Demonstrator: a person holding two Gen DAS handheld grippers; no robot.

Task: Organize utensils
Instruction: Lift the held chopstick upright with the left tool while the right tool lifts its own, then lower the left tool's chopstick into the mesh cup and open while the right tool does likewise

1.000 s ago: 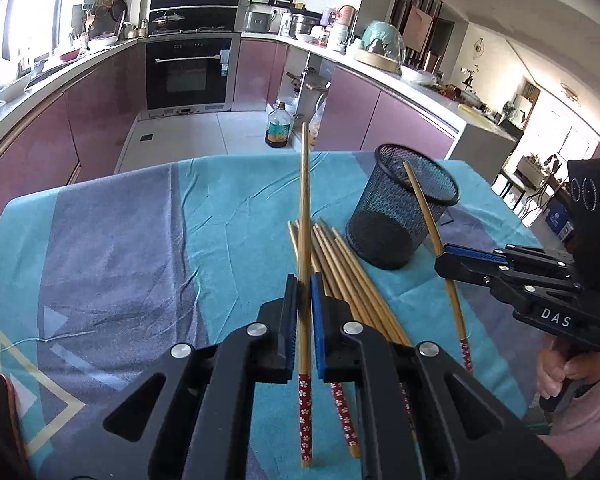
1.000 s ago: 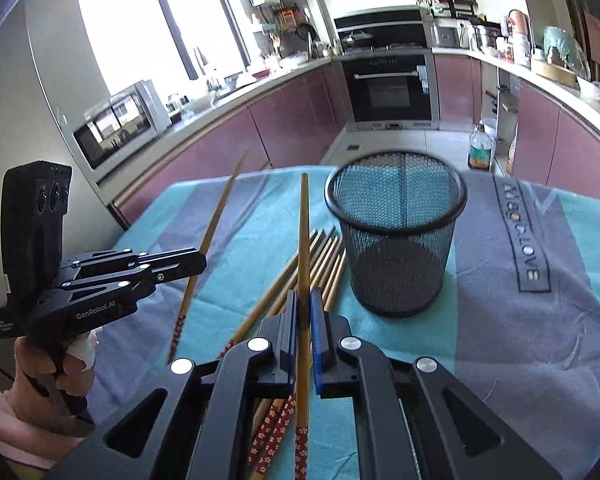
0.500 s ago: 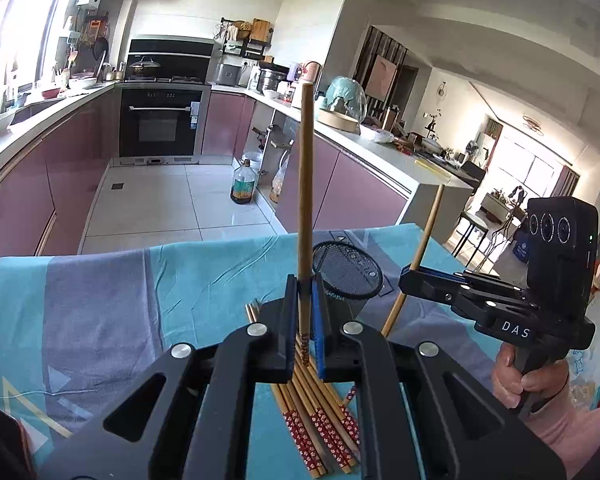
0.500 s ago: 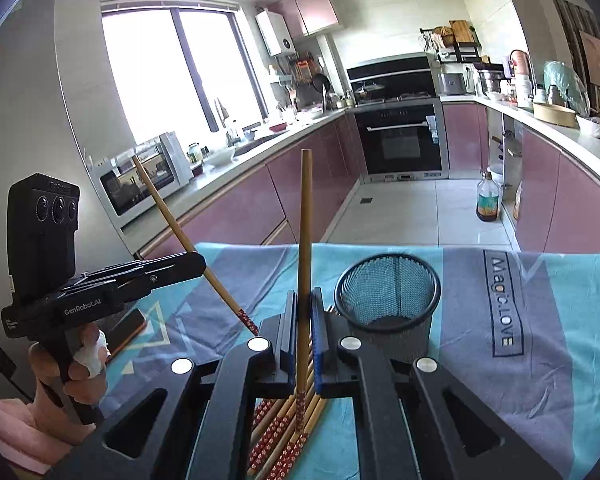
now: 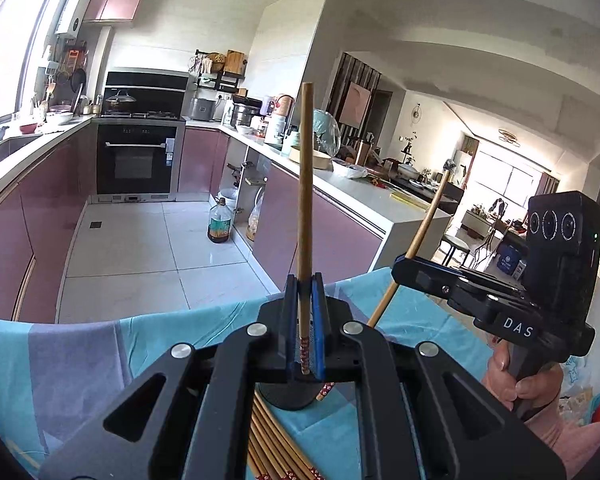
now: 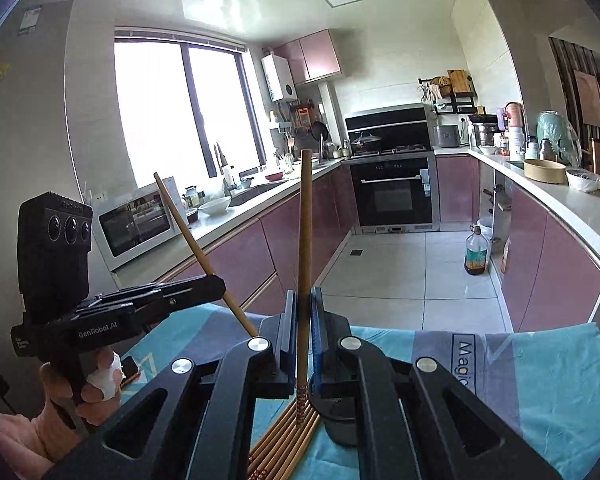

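Here each hand-held gripper, left (image 5: 305, 300) and right (image 6: 305, 312), clamps one upright, red-patterned bamboo chopstick (image 5: 305, 200).

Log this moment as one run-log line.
left gripper: shut on chopstick, upright | right gripper: shut on chopstick, upright | mesh cup: below | loose chopsticks: on cloth

Smooth wooden chopsticks (image 5: 305, 200), a matt cloth tablecloth (image 5: 80, 360), glossy floor tiles (image 5: 140, 248).

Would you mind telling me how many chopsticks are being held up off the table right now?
2: one chopstick upright in the left gripper, another chopstick in the right gripper. More lie on the table, partly hidden.
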